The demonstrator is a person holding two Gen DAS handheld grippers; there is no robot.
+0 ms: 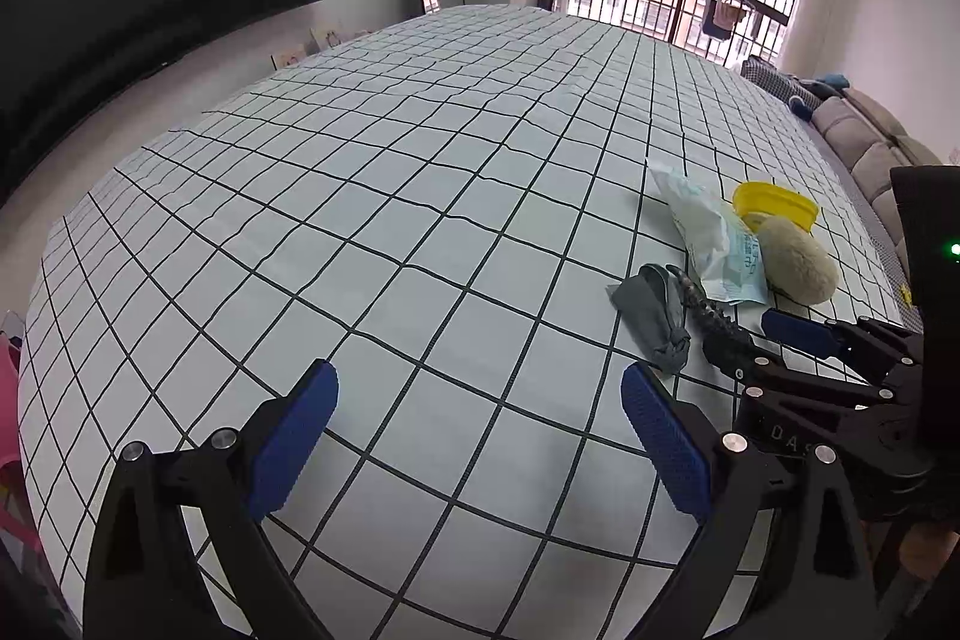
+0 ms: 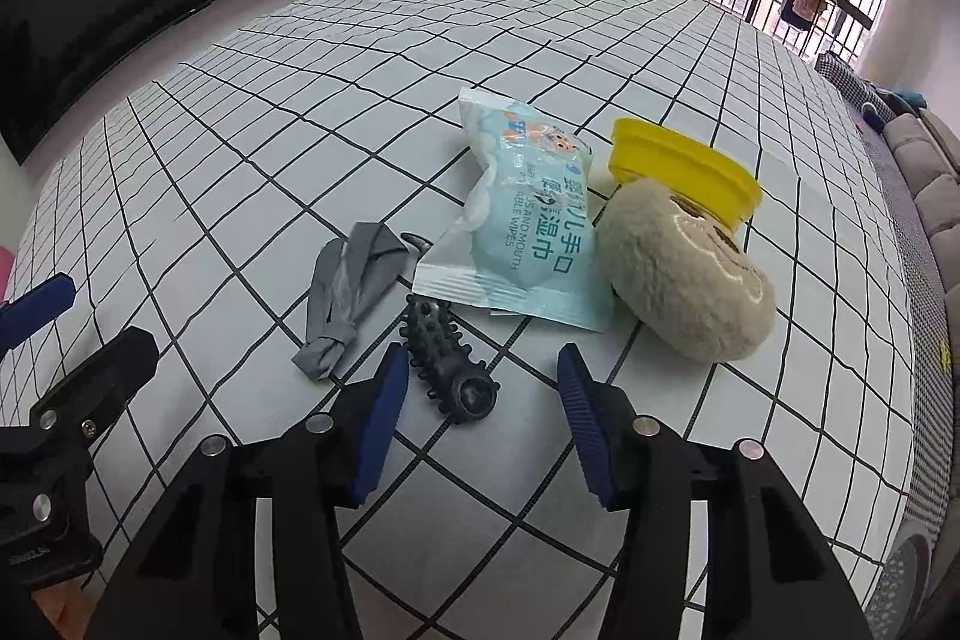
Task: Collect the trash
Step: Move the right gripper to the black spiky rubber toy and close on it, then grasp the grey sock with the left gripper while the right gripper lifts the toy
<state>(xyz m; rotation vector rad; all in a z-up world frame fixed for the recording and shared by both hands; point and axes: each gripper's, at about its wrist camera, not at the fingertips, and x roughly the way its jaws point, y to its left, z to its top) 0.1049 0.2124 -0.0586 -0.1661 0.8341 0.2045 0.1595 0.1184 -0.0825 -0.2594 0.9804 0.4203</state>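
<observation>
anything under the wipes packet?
The wipes packet overlaps the top end of the spiky black roller and a dark hook-like bit at its left edge. Whatever else lies beneath is covered.

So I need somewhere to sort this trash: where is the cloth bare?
The checked cloth is bare left of the grey wrapper, under the left gripper. It is crowded by the right gripper: spiky black piece, wipes packet, beige pad, yellow lid.
</observation>
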